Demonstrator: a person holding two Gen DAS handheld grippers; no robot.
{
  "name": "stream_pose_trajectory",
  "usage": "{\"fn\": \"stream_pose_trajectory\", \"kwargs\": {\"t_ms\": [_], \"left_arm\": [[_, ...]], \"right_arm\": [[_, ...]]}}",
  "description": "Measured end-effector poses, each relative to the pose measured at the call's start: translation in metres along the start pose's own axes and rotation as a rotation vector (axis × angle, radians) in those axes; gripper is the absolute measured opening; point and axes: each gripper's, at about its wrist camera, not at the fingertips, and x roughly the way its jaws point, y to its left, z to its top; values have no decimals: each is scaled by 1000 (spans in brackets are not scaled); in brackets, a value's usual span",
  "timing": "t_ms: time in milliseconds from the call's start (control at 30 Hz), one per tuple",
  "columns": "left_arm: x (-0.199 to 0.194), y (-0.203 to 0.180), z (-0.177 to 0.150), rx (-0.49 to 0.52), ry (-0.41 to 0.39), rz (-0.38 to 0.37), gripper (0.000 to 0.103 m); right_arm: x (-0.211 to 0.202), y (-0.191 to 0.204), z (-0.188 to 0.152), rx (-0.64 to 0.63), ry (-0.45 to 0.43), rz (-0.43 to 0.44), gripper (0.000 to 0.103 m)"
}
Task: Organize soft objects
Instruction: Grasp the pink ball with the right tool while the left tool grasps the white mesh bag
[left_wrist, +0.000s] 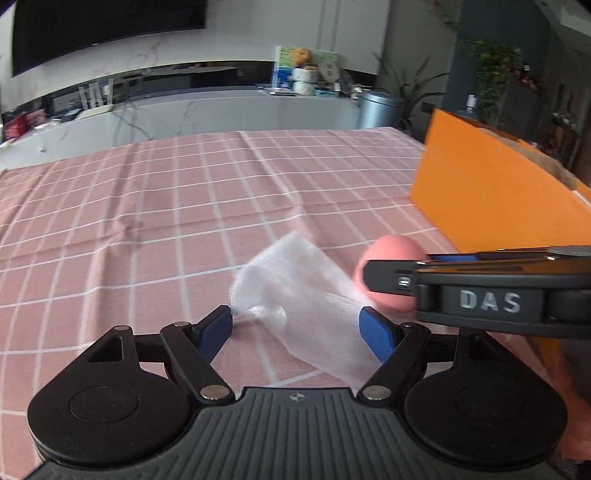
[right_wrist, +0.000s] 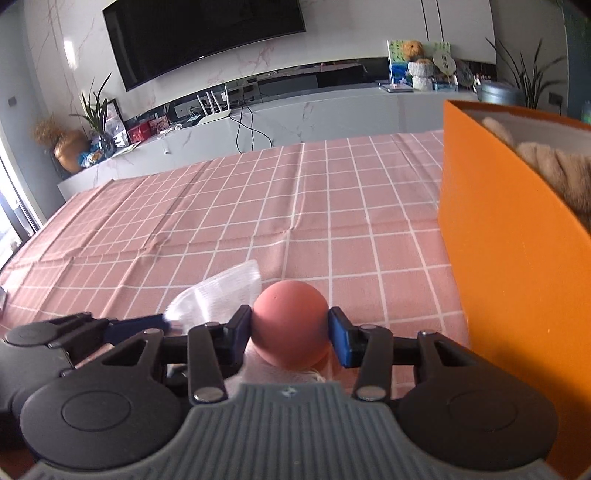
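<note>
Gripping the pink ball (right_wrist: 290, 325) at lower centre, the right gripper (right_wrist: 290, 332) has both blue pads pressed on it; only this view shows beige plush (right_wrist: 554, 173) inside the orange box (right_wrist: 509, 258). The left gripper (left_wrist: 295, 325) stands wide apart around blurred white mesh (left_wrist: 295, 291), pads not touching it, on the pink checked tablecloth (left_wrist: 147, 206).

Soft, even daylight fills both views, brightest at the window (right_wrist: 7, 206) on the far left of the right wrist view, and a glare patch sits on the wall beside the TV (right_wrist: 207, 33). Shadows under the ball (right_wrist: 290, 325) are faint. Fisheye bending curves the counter and darkens the corners, while the mesh bag (left_wrist: 295, 295) and orange box (left_wrist: 491, 199) smear with motion blur in the left wrist view.
</note>
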Motion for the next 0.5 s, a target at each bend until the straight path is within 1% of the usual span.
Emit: {"fn": "stream_pose_trajectory", "kwargs": {"t_ms": [167, 200, 300, 333, 400, 467, 500], "left_arm": [[-3, 10, -2, -79, -3, -146, 90], [-3, 11, -3, -85, 2, -158, 90], [-4, 12, -2, -60, 15, -146, 90], [-3, 11, -2, -55, 17, -142, 88], [-1, 8, 0, -42, 26, -124, 81], [1, 5, 3, -19, 35, -99, 60], [1, 5, 4, -18, 39, -91, 56]], "right_arm": [[-1, -13, 1, 79, 22, 48, 45], [-2, -15, 1, 90, 28, 55, 45], [-4, -18, 2, 124, 46, 70, 44], [-5, -19, 2, 130, 49, 71, 44], [-6, -20, 1, 140, 50, 71, 44], [-8, -21, 1, 147, 49, 70, 44], [-9, -22, 1, 150, 48, 66, 44]]}}
